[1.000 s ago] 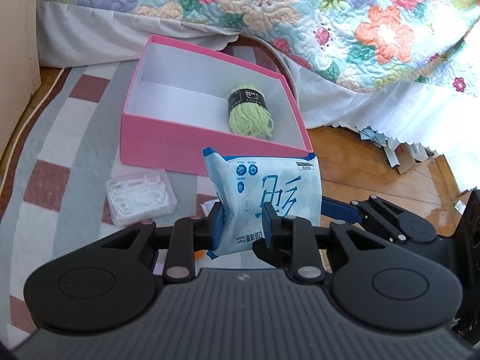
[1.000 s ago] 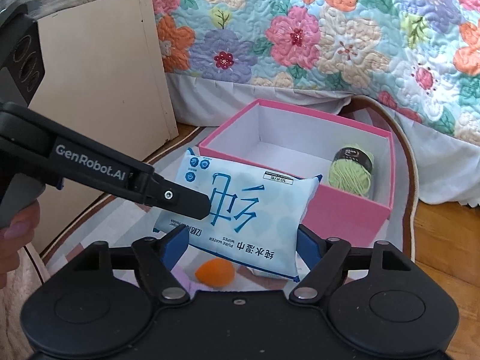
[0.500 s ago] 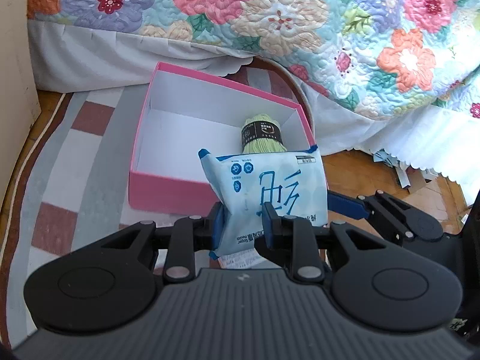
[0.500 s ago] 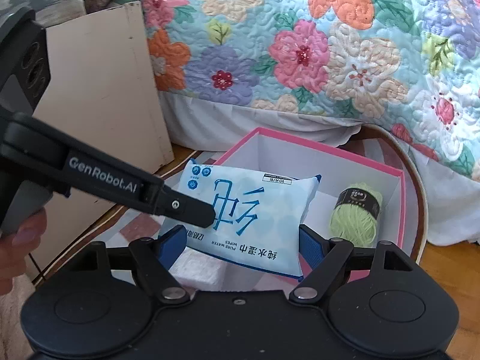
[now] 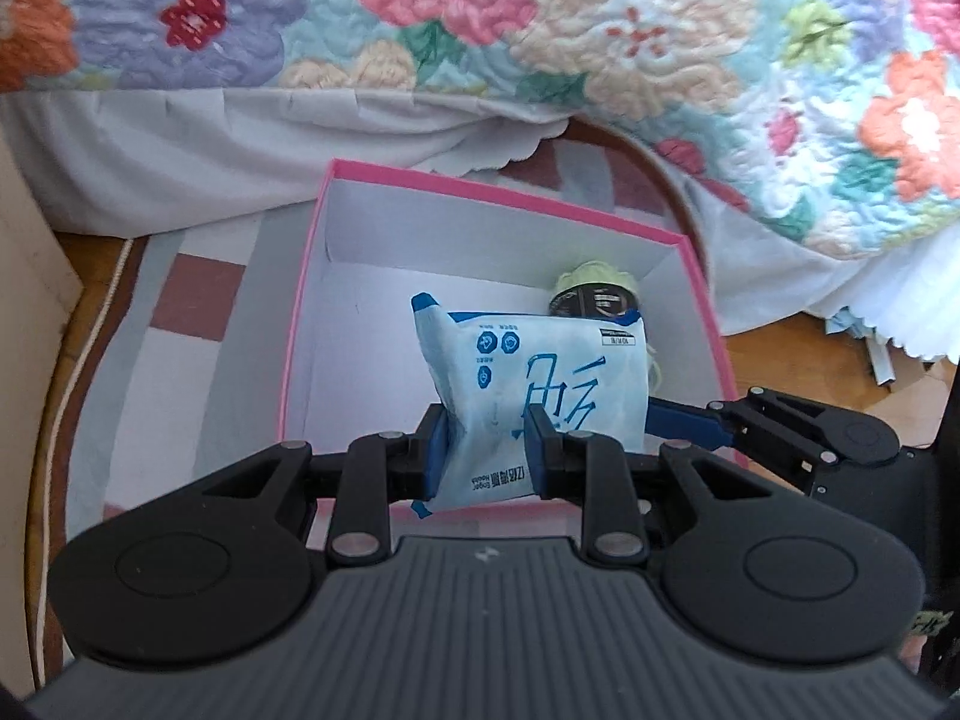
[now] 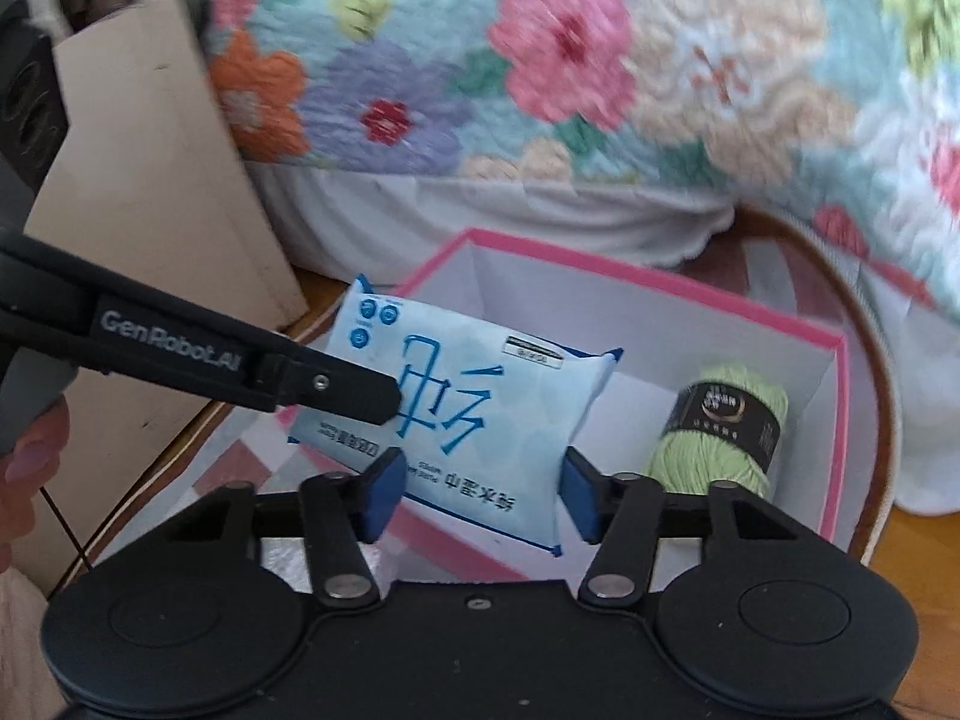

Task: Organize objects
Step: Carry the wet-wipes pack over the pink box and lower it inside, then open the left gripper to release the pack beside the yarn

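Between my left gripper's (image 5: 486, 450) clamped jaws the wipes pack (image 5: 534, 384) now hangs over the pink box (image 5: 300, 312), no longer short of it. My right gripper's (image 6: 480, 480) jaws are closing around its lower edge. Yarn (image 6: 720, 426) lies beyond; release seems next.

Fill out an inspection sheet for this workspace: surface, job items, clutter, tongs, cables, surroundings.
Surface: striped rug on a wooden floor.
Job's things: blue wipes pack held above the open pink box; green yarn ball inside the box by its wall.
Clutter: paper scraps on the floor beside the bed skirt.
Tongs: left tongs shut on the wipes pack; right tongs closing, pack between the jaws, pads not clearly pressing.
Cables: a thin dark line at the left edge of the right wrist view, too unclear to call.
Surroundings: floral quilt over a bed, beige cabinet to the side.
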A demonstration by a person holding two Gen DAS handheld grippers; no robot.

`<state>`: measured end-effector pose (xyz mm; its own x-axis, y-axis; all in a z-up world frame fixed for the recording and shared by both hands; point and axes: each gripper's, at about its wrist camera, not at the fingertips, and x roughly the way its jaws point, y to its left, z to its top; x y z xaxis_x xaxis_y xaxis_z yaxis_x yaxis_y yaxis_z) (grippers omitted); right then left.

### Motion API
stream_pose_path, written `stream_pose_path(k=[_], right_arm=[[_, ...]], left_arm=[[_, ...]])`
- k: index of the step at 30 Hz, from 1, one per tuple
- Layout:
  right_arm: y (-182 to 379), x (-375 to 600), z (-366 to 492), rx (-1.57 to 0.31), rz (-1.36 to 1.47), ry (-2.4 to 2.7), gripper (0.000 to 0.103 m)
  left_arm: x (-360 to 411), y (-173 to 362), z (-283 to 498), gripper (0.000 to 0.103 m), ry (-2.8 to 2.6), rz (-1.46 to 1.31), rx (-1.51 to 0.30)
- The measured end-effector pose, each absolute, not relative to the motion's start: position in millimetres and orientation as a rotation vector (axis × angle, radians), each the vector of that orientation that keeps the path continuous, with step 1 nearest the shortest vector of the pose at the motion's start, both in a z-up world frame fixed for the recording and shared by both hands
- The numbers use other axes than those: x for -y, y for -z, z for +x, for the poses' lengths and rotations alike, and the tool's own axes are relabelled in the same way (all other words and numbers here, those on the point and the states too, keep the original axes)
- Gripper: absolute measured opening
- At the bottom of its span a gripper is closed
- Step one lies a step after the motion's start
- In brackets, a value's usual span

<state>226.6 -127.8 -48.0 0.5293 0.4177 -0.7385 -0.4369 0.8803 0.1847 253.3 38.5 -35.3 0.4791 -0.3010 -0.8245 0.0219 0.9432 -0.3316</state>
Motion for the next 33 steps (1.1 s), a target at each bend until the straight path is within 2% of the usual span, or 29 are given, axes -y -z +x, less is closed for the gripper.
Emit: stream_pose_path(k=[5,21,33], right_arm=[[70,134,258,-0.944,-0.017,-0.496,0.048],[124,130,334,-1.178,-0.017,-0.450,0.047],[133,129,336,-1.209,-0.059,-0.428,0.047]], left_arm=[[-32,63,290,0.024,0.182,-0.274,-1.140],[-22,121,346,0.025,0.118,-0.263,-1.242],[-16,143,360,0.027,0.103,-0.281,-1.276]])
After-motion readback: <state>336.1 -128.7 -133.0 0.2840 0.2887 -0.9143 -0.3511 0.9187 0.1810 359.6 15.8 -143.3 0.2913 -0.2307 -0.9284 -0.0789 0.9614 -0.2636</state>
